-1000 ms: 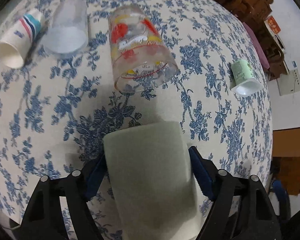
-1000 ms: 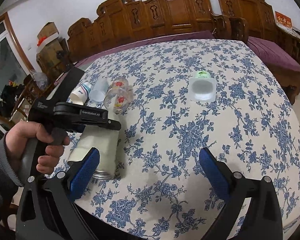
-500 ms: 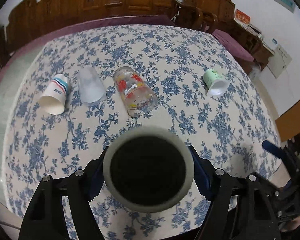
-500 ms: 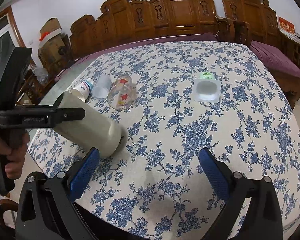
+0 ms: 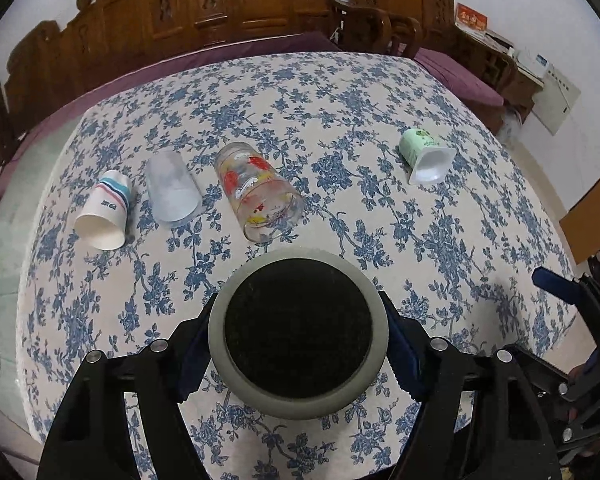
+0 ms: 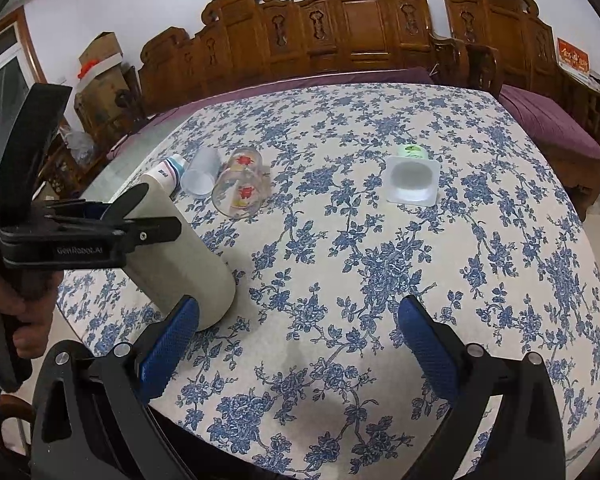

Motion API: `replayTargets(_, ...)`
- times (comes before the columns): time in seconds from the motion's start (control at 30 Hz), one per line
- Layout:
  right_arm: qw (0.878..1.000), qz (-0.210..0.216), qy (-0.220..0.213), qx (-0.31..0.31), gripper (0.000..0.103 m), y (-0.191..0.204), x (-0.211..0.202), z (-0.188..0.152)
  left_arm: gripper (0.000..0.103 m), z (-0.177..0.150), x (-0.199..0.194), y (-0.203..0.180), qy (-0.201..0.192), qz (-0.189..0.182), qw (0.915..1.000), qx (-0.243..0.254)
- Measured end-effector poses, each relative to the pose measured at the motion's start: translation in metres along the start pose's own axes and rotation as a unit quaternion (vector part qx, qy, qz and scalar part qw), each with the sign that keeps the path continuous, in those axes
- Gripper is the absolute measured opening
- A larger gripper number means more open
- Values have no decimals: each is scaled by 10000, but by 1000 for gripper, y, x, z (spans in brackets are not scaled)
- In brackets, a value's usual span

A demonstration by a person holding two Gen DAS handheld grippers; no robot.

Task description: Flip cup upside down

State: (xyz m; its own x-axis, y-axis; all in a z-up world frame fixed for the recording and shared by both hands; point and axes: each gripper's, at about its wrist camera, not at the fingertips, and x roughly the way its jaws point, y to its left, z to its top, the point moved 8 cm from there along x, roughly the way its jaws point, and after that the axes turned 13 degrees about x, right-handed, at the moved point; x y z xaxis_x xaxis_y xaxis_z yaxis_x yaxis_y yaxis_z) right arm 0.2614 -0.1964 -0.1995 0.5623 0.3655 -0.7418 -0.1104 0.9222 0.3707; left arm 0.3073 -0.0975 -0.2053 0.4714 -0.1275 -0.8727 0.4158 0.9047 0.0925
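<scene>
A tall, pale grey-green cup [image 5: 299, 334] with a matte, slightly textured wall is held off the blue-flowered tablecloth [image 5: 440, 208], tilted on a slant. In the left wrist view one round end faces the camera as a dark disc inside a thick pale rim. From the right wrist view, the cup [image 6: 180, 256] slopes from upper left to lower right, its lower end close to the tablecloth near the front left edge; whether it touches cannot be told.
</scene>
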Motion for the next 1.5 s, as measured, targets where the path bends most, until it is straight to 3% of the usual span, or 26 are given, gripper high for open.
replayTargets(0.37,9998,-25,-175,-130,100,8,-9,5,71,-5,-36,1,-400,142,9991,34)
replayTargets(0.43,9996,-11,-228,-156,100,13,-13,6,71,-9,-49,6,-511,302,9982,9)
replayTargets(0.73,9984,-16,-504,-259,100,46,-31,6,95,-37,-97,27,-945,506,9940,-222)
replayTargets(1.17,9958,-32,-899,-194,100,82,-69,-25,95,-96,-146,36,-1173,810,9889,-431)
replayTargets(1.5,9931,32,-1164,-120,100,101,-101,-46,95,-123,-182,28,-1499,969,9830,-422)
